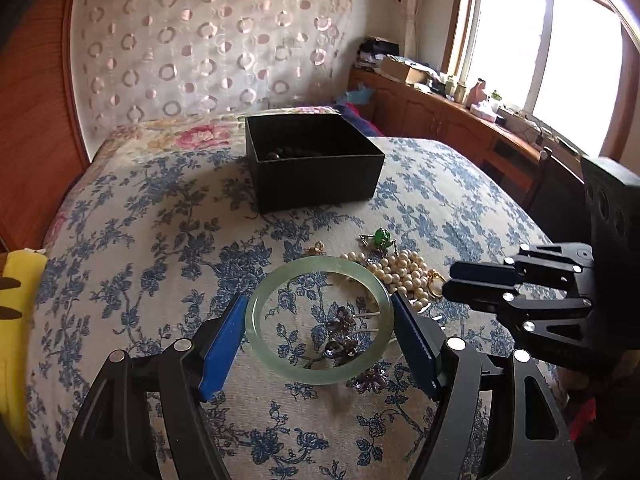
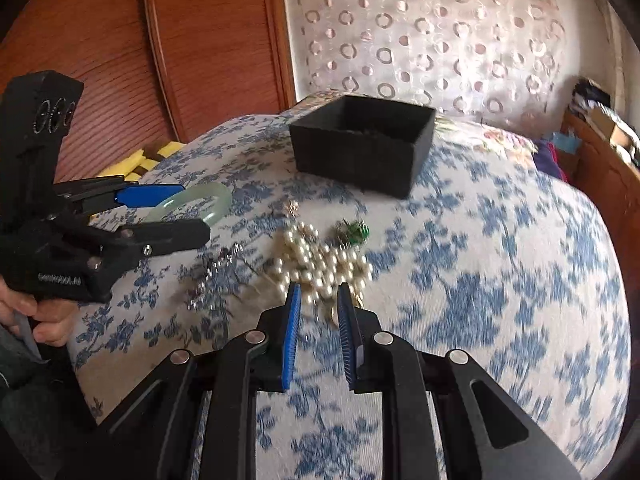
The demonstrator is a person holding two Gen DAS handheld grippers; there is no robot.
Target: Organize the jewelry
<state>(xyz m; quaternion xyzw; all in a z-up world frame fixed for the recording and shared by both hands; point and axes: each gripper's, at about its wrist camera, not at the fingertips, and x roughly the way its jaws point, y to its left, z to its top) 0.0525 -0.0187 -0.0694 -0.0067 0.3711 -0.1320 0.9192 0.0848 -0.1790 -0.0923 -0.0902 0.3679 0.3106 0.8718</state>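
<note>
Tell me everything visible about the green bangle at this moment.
The green bangle is a smooth, pale, translucent ring that looks like jade, whole and unmarked. The left gripper holds it across its width, one blue pad pressing each outer side. In the right wrist view it sits lifted clear of the floral bedspread, roughly level. Purple jewelry shows through its opening. Only the pads touch it.

Both wrist views close, angled down over bed (image 1: 120, 208); share black box (image 1: 316, 168), pearls (image 2: 320, 264).

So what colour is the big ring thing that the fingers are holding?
The bangle is pale, milky green. The left wrist view shows it best.
</note>
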